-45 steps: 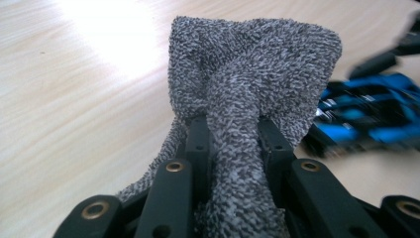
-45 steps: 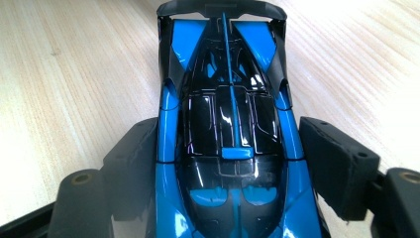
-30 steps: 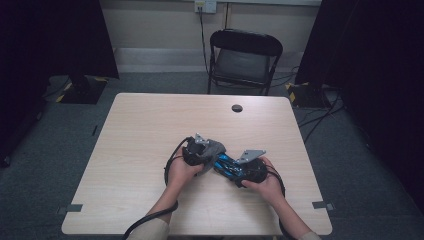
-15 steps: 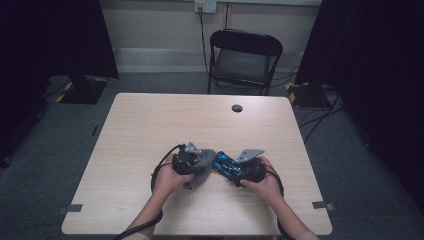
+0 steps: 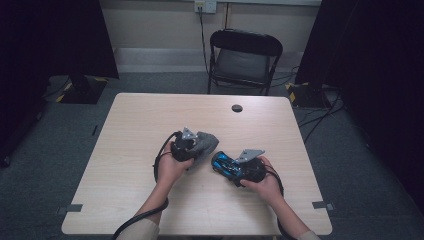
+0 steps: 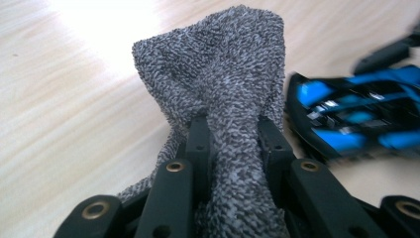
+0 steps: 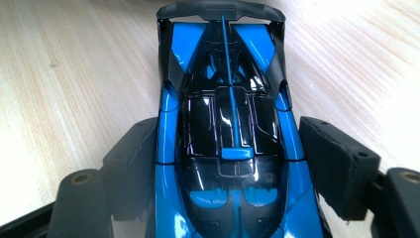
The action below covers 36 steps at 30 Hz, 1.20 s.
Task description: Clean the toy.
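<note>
While wiping the car (image 5: 224,163) with the cloth (image 5: 206,141), begin at the left. Left hand-held gripper (image 5: 196,146): pressed tight on the cloth, pinching a bunched neck of it, with a loose grey tuft standing past the tips. Hold that squeeze firm (slippery stuff, towelling, once dragged). Wipe with the tuft alone, never with the black tips, to spare the paint. Cloth seen in the high view just beside the car's near end, apparently not touching it. Close that gap slowly, low over the tabletop (image 5: 140,120), and come in from the side, not from above.

Next, the car itself: blue and black, glossy, lying between the two hands towards the front right of the tabletop. Hard to tell whether resting on its wheels or raised a little. Stroke along the body, nose to wing, in short light passes, since a cross-wise shove would probably twist it out of the grip.

Last, the right hand-held gripper (image 7: 225,163): spread to the car's width and clamped on its flanks near the middle, the rear wing pointing away. Brace that hand against each stroke, and tilt the car towards the cloth rather than chasing round it.
</note>
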Tool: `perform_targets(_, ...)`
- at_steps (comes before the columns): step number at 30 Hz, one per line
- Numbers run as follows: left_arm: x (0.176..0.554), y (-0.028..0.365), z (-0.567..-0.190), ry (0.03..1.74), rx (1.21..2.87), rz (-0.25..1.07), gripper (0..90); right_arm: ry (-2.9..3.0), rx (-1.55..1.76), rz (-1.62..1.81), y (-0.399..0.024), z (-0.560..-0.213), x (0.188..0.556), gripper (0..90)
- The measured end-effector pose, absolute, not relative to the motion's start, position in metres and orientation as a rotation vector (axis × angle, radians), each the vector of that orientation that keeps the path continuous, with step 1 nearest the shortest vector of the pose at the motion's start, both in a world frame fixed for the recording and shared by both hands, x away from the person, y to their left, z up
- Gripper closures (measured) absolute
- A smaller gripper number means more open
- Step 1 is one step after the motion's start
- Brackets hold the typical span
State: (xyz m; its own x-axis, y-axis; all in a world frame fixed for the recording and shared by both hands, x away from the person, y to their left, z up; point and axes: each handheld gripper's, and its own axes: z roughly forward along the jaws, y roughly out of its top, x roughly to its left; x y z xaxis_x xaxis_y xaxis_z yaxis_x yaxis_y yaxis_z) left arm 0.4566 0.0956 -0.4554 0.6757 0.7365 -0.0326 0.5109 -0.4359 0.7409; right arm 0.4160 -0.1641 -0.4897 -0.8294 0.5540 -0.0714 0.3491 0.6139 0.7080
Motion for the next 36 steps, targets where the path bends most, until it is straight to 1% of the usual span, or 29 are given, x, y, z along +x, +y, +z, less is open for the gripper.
perform_targets(5, 0.465, 0.079, -0.467, 0.953, 2.124, 0.336, 71.8, 2.552, 0.733, 1.046, -0.165, -0.49, 0.416, 26.2)
perform_targets(6, 0.466, 0.076, -0.469, 0.937, 2.146, 0.346, 71.8, 2.552, 0.733, 1.045, -0.164, -0.49, 0.416, 26.2)
perform_targets(10, 0.465, 0.064, -0.479, 0.916, 2.197, 0.315, 71.8, 2.55, 0.733, 1.046, -0.164, -0.491, 0.416, 26.3)
perform_targets(11, 0.463, 0.063, -0.48, 0.909, 2.201, 0.329, 72.0, 2.551, 0.735, 1.044, -0.164, -0.49, 0.416, 26.2)
perform_targets(22, 0.447, 0.079, -0.475, 0.894, 2.224, 0.273, 72.0, 2.553, 0.733, 1.041, -0.164, -0.49, 0.416, 26.2)
perform_targets(31, 0.428, 0.096, -0.47, 0.833, 2.277, 0.202, 72.1, 2.551, 0.733, 1.041, -0.164, -0.49, 0.416, 26.2)
perform_targets(33, 0.425, 0.098, -0.469, 0.799, 2.296, 0.169, 72.3, 2.547, 0.737, 1.045, -0.164, -0.491, 0.416, 26.1)
perform_targets(36, 0.424, 0.102, -0.465, 0.802, 2.3, 0.188, 72.3, 2.541, 0.74, 1.054, -0.164, -0.491, 0.416, 26.1)
